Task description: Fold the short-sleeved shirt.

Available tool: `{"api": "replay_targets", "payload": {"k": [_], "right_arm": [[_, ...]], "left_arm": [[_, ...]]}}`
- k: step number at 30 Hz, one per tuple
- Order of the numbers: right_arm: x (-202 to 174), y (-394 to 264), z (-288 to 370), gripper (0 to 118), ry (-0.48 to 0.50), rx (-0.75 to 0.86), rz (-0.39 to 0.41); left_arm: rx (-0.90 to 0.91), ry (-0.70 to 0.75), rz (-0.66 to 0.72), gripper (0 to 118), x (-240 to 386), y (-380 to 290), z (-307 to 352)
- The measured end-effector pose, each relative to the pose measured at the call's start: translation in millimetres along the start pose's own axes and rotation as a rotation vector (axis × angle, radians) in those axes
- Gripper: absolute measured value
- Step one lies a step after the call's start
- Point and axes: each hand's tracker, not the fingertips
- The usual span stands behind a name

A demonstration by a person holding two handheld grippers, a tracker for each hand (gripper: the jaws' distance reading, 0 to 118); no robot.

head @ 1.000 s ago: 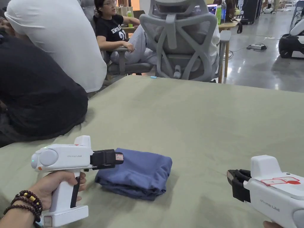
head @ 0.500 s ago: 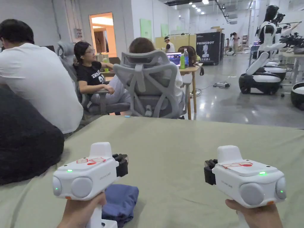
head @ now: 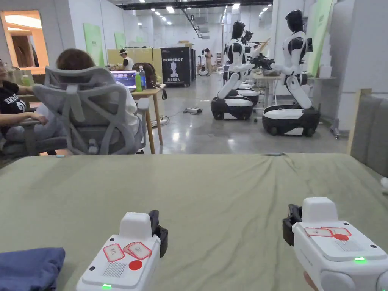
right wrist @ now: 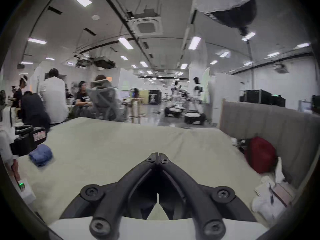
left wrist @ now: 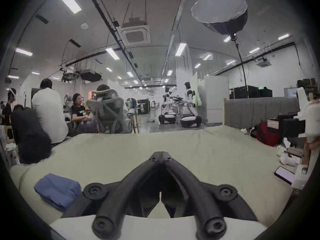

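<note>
Our right gripper (right wrist: 158, 156) has its jaws closed tip to tip, holding nothing, above the green cloth surface (right wrist: 121, 145). Well left of the jaws we see the folded blue shirt (right wrist: 41, 155), with the left gripper (right wrist: 26, 136) just beyond it; a red bag (right wrist: 260, 154) sits off to their right.

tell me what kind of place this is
Probably a robotics lab or workshop: humanoid robots on wheeled bases stand on the concrete floor, people work at a desk, and a softbox light hangs overhead.
</note>
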Motion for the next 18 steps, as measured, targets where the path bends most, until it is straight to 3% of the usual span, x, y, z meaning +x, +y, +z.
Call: {"api": "replay_targets", "payload": {"k": [3, 9, 18], "right_arm": [[15.7, -22.6, 11.1, 0, -0.014, 0.002, -0.026], [10.7, -38.0, 26.2, 0, 0.002, 0.073, 0.038], [5.6, -36.8, 22.8, 0, 0.039, 0.078, 0.021]], "left_arm": [[-0.013, 0.015, 0.02, 0, 17.5, -16.4, 11.2], [-0.028, 0.038, 0.001, 0, 29.9, -27.2, 22.4], [0.0, 0.052, -0.025, 0, 27.8, -17.1, 22.0]]}}
